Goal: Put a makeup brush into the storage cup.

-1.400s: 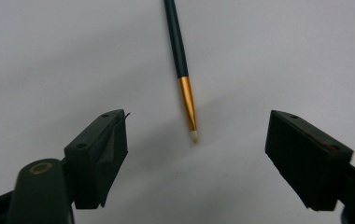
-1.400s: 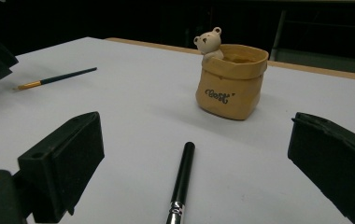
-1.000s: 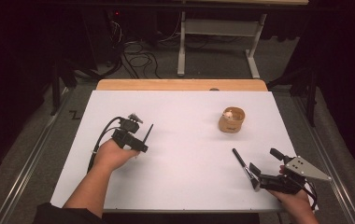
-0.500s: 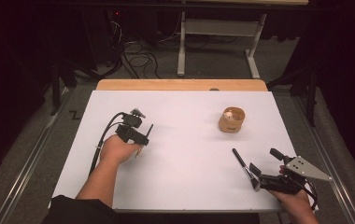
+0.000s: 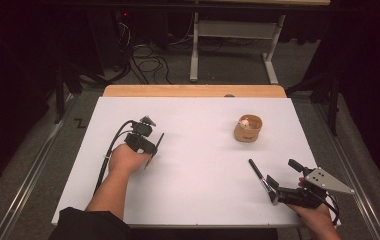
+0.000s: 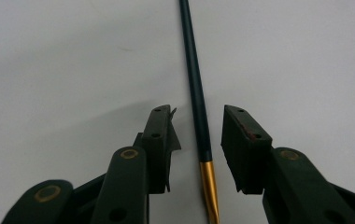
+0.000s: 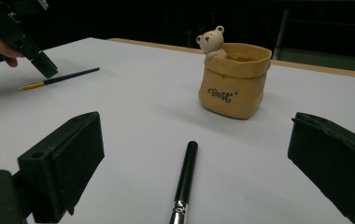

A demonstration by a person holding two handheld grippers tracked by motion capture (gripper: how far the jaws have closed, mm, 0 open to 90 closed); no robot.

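Brush [image 6: 198, 112]: dark handle, gold collar, lying flat on the white table [image 5: 203, 200], left of middle | left gripper [image 6: 196, 140]: straddling it, jaws just been closing, pads not yet touching | right gripper [image 7: 194, 158]: jaws wide apart over a black pen [image 7: 184, 179] | bear pot [image 7: 234, 79]: standing beyond the pen, well apart.
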